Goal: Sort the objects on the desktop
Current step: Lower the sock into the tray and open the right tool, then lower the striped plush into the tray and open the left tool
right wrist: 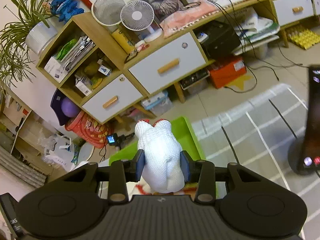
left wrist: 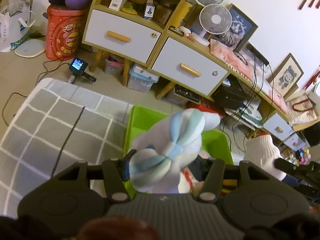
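The left hand-held gripper (left wrist: 166, 166) grips a rolled blue-striped sock (left wrist: 170, 150); the right hand-held gripper (right wrist: 162, 166) is clenched on a white knit glove (right wrist: 160, 156). Both bundles hang above the green bin (left wrist: 140, 120) at the counter's (left wrist: 50, 120) far edge, directly below and ahead

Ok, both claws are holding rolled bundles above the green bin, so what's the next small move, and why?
Probably lower both claws a little toward the green bin before opening. The left claw grips the blue striped sock bundle, the right claw the white knit glove bundle, both held above the bin.
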Motion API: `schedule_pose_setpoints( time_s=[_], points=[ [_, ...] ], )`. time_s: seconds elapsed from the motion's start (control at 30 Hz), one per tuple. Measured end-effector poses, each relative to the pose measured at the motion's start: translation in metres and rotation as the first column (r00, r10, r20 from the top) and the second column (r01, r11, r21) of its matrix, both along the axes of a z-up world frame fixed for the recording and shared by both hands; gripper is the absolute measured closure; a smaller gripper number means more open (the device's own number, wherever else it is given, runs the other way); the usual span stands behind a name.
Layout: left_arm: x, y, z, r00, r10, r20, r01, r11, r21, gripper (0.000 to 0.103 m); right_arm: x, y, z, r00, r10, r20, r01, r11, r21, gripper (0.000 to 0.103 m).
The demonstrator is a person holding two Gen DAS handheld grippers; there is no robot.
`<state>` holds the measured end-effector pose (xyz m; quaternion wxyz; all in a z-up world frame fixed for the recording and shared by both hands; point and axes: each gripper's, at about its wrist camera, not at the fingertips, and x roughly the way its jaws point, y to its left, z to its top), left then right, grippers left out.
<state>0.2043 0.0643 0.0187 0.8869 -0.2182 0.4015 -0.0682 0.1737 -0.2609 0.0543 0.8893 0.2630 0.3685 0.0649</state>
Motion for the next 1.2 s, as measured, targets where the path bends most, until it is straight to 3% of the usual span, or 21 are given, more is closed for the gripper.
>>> schedule_pose_setpoints(
  time_s=[0.2, 0.4, 0.57, 0.83, 0.93, 1.1, 1.2],
  points=[
    [0.024, -0.005, -0.032, 1.0, 0.004, 0.018, -0.003, 1.0, -0.016, 0.05, 0.025, 0.01, -0.014, 0.996, 0.0, 0.094, 0.008, 0.997, -0.079, 0.064],
    [0.043, -0.009, -0.06, 1.0, 0.008, 0.006, -0.008, 1.0, -0.028, 0.05, 0.043, 0.017, -0.033, 0.991, 0.037, 0.131, -0.024, 0.995, -0.096, 0.065],
    [0.048, -0.025, -0.061, 0.999, -0.022, 0.047, 0.02, 0.998, 0.054, 0.05, 0.05, 0.022, -0.047, 0.989, 0.053, 0.138, -0.038, 0.993, -0.11, 0.066],
    [0.05, -0.049, -0.066, 0.995, -0.078, 0.055, 0.066, 0.979, 0.194, 0.059, 0.055, 0.036, -0.059, 0.984, 0.077, 0.164, -0.053, 0.988, -0.144, 0.066],
    [0.049, -0.049, -0.065, 0.996, -0.075, 0.053, 0.064, 0.982, 0.178, 0.056, 0.056, 0.036, -0.064, 0.983, 0.07, 0.171, -0.047, 0.99, -0.136, 0.066],
    [0.048, -0.039, -0.06, 0.996, -0.061, 0.059, 0.055, 0.993, 0.104, 0.038, 0.058, 0.027, -0.068, 0.984, 0.028, 0.177, -0.015, 0.997, -0.078, 0.064],
    [0.045, -0.037, -0.053, 0.995, -0.059, 0.084, 0.049, 0.992, 0.113, 0.029, 0.058, 0.019, -0.063, 0.985, 0.018, 0.17, -0.014, 0.999, -0.029, 0.054]
  ],
)
